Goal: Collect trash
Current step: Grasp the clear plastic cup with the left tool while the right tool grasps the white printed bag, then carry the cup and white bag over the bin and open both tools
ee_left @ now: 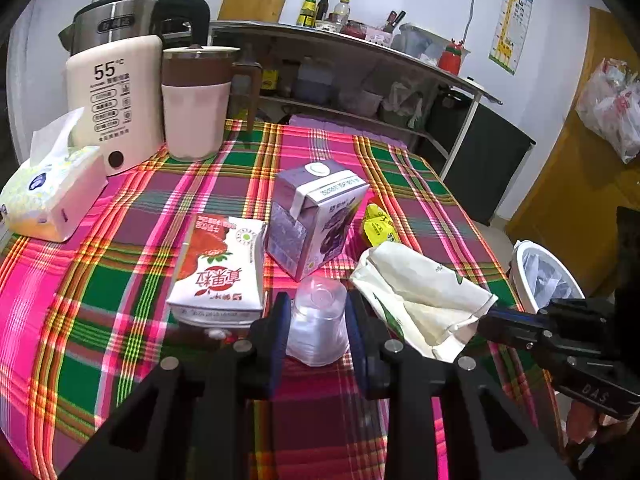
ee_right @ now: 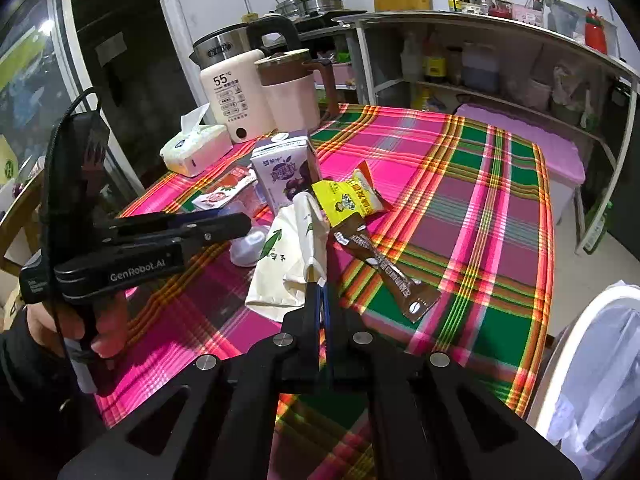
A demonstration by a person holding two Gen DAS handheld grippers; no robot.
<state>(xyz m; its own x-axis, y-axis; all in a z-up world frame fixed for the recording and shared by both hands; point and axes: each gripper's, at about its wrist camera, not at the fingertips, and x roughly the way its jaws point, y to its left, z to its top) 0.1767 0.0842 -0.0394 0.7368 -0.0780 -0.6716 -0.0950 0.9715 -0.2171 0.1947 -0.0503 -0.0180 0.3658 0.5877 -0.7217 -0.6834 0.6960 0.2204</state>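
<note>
Jaws of left gripper [ee_left: 318,322] clasp upturned plastic cup [ee_left: 318,320]; right gripper [ee_right: 320,300] pinches flat-lying paper bag's [ee_right: 288,264] near edge.

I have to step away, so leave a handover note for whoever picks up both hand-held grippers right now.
Left hand-held gripper: closed around the upturned clear plastic cup, which is still on the tablecloth.
Right hand-held gripper: shut on the edge of the cream paper bag, not yet lifted.
Still on the table: red carton lying flat, purple carton upright, yellow snack wrapper, brown sachet.
White bin stands off the table's right edge; contents unclear.
Left: bin the cup and bag, then the rest.
</note>
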